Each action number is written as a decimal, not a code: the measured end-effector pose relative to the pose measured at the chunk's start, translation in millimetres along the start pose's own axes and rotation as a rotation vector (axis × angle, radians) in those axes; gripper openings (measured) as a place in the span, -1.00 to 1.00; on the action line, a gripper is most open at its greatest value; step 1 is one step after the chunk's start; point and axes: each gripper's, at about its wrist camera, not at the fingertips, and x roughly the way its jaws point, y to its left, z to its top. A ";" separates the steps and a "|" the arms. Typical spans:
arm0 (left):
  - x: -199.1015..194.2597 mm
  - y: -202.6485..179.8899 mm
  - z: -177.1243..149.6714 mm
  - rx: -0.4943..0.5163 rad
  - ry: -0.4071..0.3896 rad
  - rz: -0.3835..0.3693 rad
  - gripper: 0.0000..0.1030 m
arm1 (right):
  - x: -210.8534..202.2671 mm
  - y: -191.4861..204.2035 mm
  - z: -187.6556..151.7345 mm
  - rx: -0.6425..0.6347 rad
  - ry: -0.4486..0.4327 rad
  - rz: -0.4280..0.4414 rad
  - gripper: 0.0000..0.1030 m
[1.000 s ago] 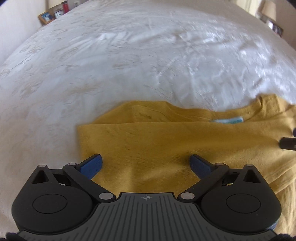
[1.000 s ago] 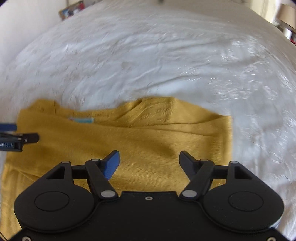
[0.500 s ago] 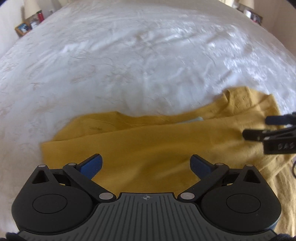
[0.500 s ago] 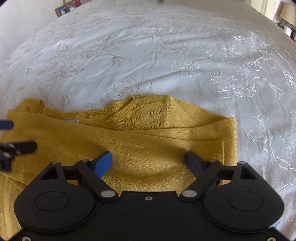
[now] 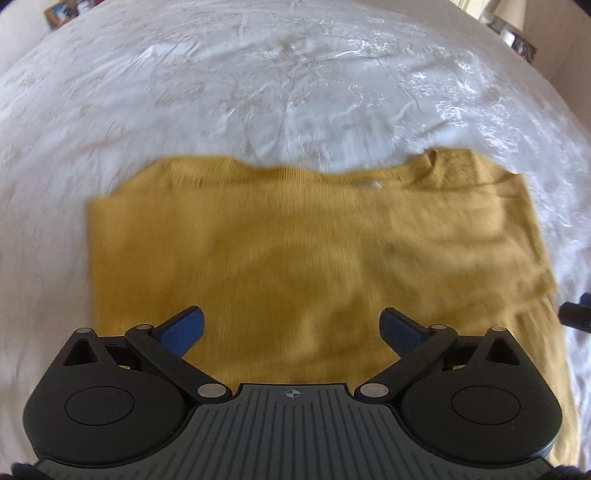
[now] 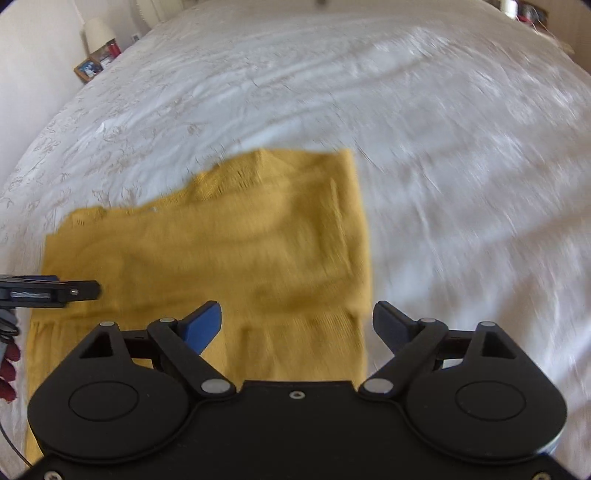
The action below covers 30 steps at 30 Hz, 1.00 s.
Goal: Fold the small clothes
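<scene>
A mustard-yellow knit top (image 5: 295,240) lies folded flat on the white bedspread (image 5: 295,92), a white label (image 5: 375,184) showing at its neckline. My left gripper (image 5: 291,321) hovers open over the top's near part with nothing between its fingers. In the right wrist view the top (image 6: 221,251) fills the lower left. My right gripper (image 6: 297,314) hangs over its right edge with the jaws opening. Cloth lies under them, not pinched. A finger of the left gripper (image 6: 81,290) pokes in from the left, over the top's left part.
The embroidered bedspread (image 6: 443,147) stretches wide beyond and to the right of the top. A lamp (image 6: 98,33) and a photo frame (image 6: 88,68) stand at the far left corner. Another lamp (image 5: 511,14) stands far right. Something dark red (image 6: 7,369) shows at the left edge.
The right gripper slid right to the top's right edge and rolled, and its jaws widened. The left gripper drew back a little, so more of the top shows. The top lies unmoved.
</scene>
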 end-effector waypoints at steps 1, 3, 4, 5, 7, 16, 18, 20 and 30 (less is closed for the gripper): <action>-8.9 2.3 -12.3 -0.009 0.001 -0.007 1.00 | -4.8 -5.5 -9.4 0.016 0.014 0.001 0.75; -24.4 5.1 -35.9 -0.020 0.009 -0.010 1.00 | -13.3 -17.0 -27.9 0.044 0.042 0.011 0.76; -30.7 6.2 -47.0 -0.026 0.015 -0.009 1.00 | -18.0 -23.4 -37.8 0.055 0.060 0.020 0.80; -36.4 8.2 -58.1 -0.034 0.022 -0.007 1.00 | -21.7 -28.0 -46.2 0.059 0.076 0.028 0.83; -47.8 13.8 -80.5 -0.056 0.037 -0.001 1.00 | -29.2 -35.1 -63.0 0.053 0.113 0.048 0.84; -83.5 30.6 -169.9 -0.142 0.093 0.035 1.00 | -54.2 -51.3 -126.3 -0.005 0.273 0.180 0.98; -87.5 30.7 -185.6 -0.152 0.095 0.036 1.00 | -55.7 -51.6 -137.1 -0.016 0.308 0.206 0.98; -89.2 29.7 -198.8 -0.155 0.103 0.035 1.00 | -56.2 -52.3 -146.2 -0.027 0.337 0.220 0.98; -83.3 28.7 -239.9 -0.193 0.125 -0.009 1.00 | -41.9 -48.7 -162.6 -0.059 0.371 0.256 1.00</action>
